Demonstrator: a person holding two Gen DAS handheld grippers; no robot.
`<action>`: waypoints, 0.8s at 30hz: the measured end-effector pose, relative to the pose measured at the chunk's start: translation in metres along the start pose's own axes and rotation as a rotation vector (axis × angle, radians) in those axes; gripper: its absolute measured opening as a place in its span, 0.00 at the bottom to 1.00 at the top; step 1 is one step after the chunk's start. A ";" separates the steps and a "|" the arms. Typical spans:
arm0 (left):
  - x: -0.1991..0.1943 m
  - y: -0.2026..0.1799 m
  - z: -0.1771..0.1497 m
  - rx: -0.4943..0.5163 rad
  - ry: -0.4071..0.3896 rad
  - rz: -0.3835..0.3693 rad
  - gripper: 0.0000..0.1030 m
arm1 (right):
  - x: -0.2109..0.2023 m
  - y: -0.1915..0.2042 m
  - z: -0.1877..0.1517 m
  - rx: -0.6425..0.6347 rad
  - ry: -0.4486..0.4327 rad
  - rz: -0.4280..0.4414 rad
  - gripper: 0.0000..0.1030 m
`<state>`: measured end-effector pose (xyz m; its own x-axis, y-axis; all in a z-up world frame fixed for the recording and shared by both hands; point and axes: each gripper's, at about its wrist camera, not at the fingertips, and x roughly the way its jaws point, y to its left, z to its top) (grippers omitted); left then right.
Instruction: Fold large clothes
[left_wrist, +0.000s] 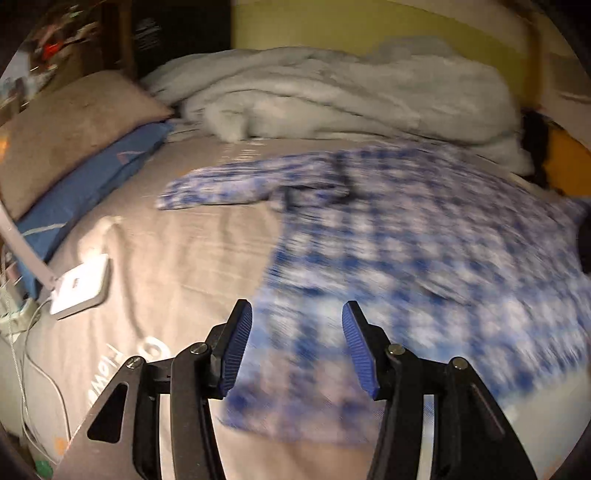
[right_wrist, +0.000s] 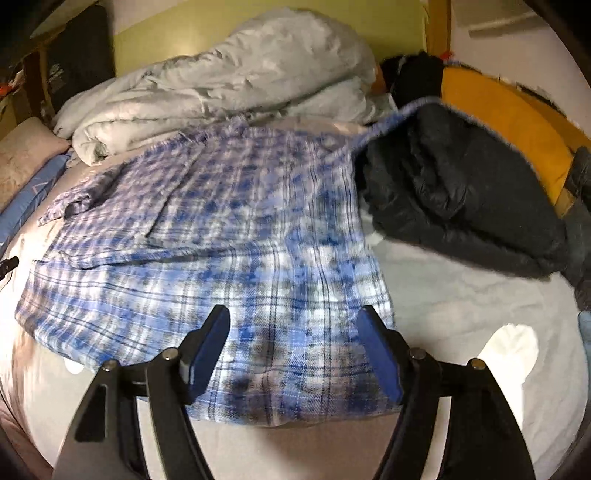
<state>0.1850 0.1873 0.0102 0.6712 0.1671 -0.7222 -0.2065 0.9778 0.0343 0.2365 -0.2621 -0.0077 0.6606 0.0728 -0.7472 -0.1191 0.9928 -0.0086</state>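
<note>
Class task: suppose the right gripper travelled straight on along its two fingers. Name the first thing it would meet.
Most likely the blue plaid shirt spread on the bed: the right gripper, jaws open and empty, points down at its near hem. Depth is hard to judge.

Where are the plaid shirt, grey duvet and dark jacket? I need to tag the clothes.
plaid shirt (right_wrist: 229, 236): right wrist view, its body.
grey duvet (left_wrist: 332, 96): left wrist view, bunched middle.
dark jacket (right_wrist: 461, 195): right wrist view, its crumpled middle.
</note>
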 end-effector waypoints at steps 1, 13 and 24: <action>-0.009 -0.010 -0.005 0.021 0.012 -0.043 0.49 | -0.007 0.003 0.000 -0.022 -0.018 0.006 0.67; -0.042 -0.098 -0.055 0.285 0.026 -0.148 0.96 | -0.028 0.045 -0.041 -0.230 -0.003 0.023 0.85; 0.018 -0.095 -0.080 0.325 0.099 0.046 0.98 | 0.005 0.090 -0.089 -0.574 -0.025 -0.201 0.95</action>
<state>0.1601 0.0870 -0.0617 0.5911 0.2147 -0.7775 0.0130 0.9613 0.2753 0.1632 -0.1804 -0.0710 0.7281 -0.1013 -0.6780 -0.3666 0.7781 -0.5100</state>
